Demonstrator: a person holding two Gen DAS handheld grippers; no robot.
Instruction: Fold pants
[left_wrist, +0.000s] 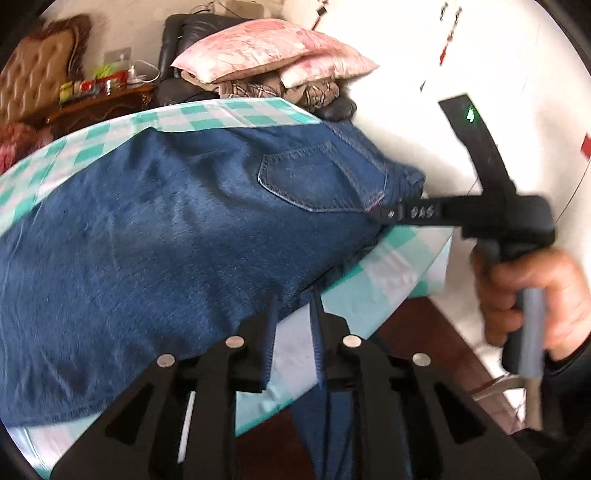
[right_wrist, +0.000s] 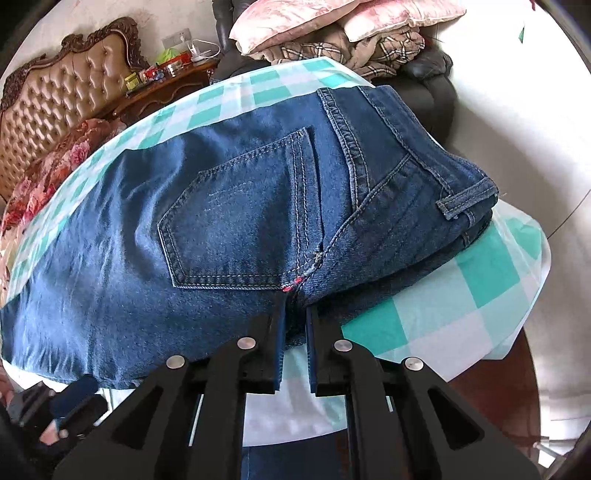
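Dark blue jeans (right_wrist: 229, 221) lie folded on a table under a teal-and-white checked cloth (right_wrist: 461, 280), back pocket (right_wrist: 236, 229) up and waistband to the right. My right gripper (right_wrist: 295, 317) is shut on a pinch of denim at the near edge, just below the pocket's red-stitched corner. In the left wrist view the right gripper (left_wrist: 382, 214) reaches in from the right with a hand (left_wrist: 535, 295) on its grip. My left gripper (left_wrist: 295, 314) hangs at the jeans' (left_wrist: 166, 229) near edge, fingers a little apart, with bare cloth showing between them.
Pink pillows (right_wrist: 332, 18) and plaid blankets (right_wrist: 376, 51) are piled on a dark leather chair (right_wrist: 436, 85) behind the table. A tufted headboard (right_wrist: 55, 110) and a cluttered wooden nightstand (right_wrist: 170, 81) stand at the far left. The table's front edge drops off beneath both grippers.
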